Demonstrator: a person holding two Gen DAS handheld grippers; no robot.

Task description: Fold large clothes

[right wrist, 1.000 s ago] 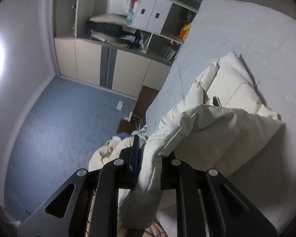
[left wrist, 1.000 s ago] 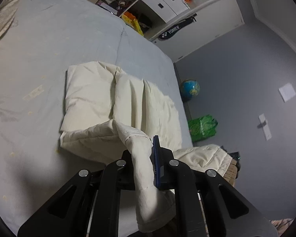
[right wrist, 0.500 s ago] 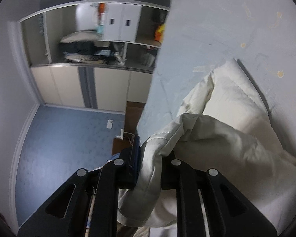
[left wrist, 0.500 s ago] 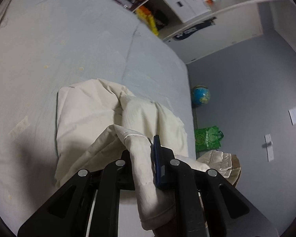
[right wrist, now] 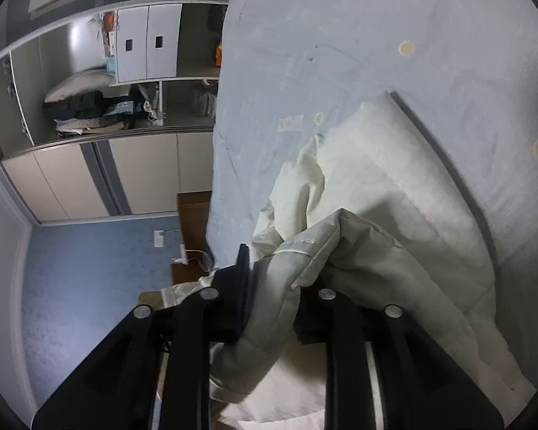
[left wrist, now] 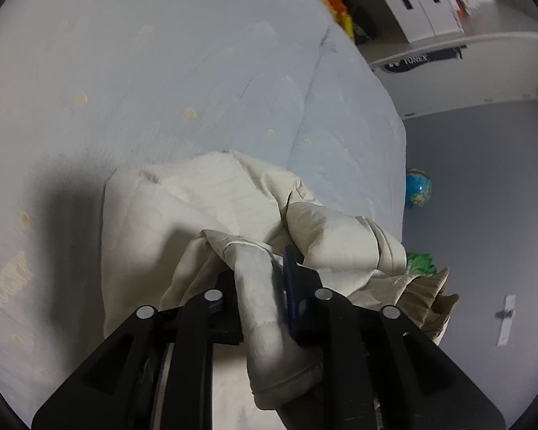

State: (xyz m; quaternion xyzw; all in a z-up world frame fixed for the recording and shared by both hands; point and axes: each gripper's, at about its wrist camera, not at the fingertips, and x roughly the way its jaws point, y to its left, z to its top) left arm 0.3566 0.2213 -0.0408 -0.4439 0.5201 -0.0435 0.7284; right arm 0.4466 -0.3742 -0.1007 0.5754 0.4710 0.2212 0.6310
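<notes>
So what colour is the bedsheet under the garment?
Pale blue bedsheet with small yellowish dots; left wrist view.

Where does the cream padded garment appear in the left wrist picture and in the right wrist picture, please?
Left wrist: the cream padded garment lies at centre and lower centre on the pale blue bedsheet.
Right wrist: the garment fills the centre and lower right of the picture.
Shared landmark: the white two-door cabinet, upper right in the left view and upper left in the right view.
</notes>
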